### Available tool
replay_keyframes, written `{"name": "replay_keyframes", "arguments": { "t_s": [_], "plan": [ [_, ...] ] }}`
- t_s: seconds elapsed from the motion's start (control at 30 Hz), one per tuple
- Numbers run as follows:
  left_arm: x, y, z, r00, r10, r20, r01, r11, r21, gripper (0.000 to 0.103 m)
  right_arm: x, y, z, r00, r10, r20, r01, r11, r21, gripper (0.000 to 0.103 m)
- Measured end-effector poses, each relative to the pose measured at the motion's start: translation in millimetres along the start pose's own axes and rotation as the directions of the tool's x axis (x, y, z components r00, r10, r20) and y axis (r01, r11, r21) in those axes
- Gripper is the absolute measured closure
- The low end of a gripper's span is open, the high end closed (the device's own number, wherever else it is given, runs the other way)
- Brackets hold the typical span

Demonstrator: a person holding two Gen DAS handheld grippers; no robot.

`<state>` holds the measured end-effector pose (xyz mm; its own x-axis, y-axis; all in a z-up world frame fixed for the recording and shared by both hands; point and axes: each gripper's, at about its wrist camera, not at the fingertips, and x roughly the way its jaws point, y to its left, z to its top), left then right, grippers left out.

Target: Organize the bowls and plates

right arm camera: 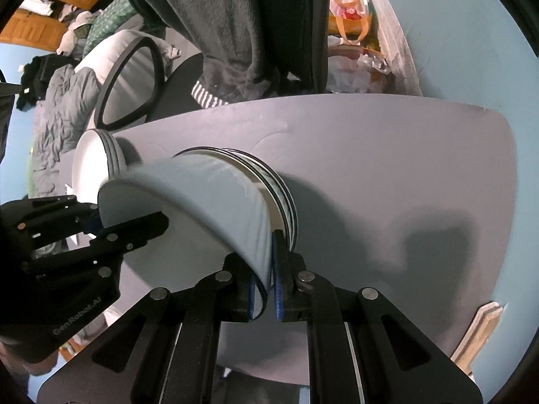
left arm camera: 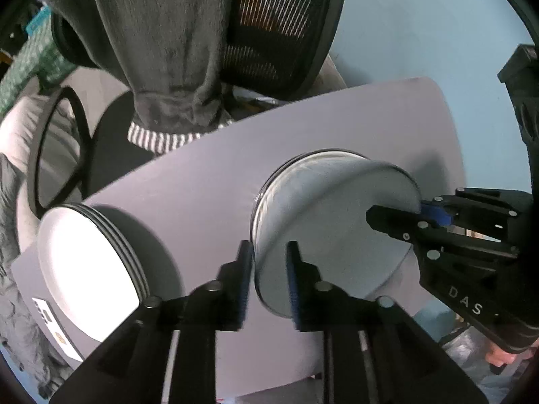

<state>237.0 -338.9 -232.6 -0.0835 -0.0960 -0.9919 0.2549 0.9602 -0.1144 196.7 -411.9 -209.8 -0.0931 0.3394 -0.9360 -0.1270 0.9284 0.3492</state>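
Blue pads of the left gripper (left arm camera: 269, 269) are being held apart around the bowl (left arm camera: 323, 229) rim; the right gripper (right arm camera: 267, 282) is pinching the opposite rim. Stiff, smooth and likely breakable, it is best gripped at the rim.

White letters "DAS" stand on the black body of the right gripper (left arm camera: 395, 217), lower right of the left wrist view. "GenRobot.AI", as far as the blur allows, runs along the left gripper (right arm camera: 161, 217), lower left of the right wrist view.
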Motion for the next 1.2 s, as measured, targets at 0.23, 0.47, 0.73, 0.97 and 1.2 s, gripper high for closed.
{"name": "replay_keyframes", "arguments": {
  "t_s": [0.23,0.47,0.73,0.97,1.2],
  "plan": [
    [-4,5,-5,1.0,0.009,0.023,-0.009,1.0,0.002,0.071,-7,3,-2,1.0,-0.017,0.02,0.017,1.0,0.001,0.085],
    [-18,12,-25,0.997,0.013,0.079,-0.014,1.0,0.011,0.054,-23,12,-15,0.99,-0.113,0.088,0.116,0.993,-0.035,0.057],
    [-30,22,-45,0.994,-0.01,0.11,0.008,1.0,0.02,0.048,-40,17,-35,0.97,-0.189,0.155,0.199,0.979,-0.052,0.045],
    [-34,31,-61,0.992,-0.021,0.127,0.018,1.0,0.021,0.036,-47,19,-52,0.956,-0.231,0.18,0.244,0.968,-0.051,0.04],
    [-31,31,-68,0.991,-0.038,0.13,0.034,0.999,0.039,0.035,-45,16,-58,0.956,-0.237,0.173,0.244,0.969,-0.023,0.032]
  ]
}}
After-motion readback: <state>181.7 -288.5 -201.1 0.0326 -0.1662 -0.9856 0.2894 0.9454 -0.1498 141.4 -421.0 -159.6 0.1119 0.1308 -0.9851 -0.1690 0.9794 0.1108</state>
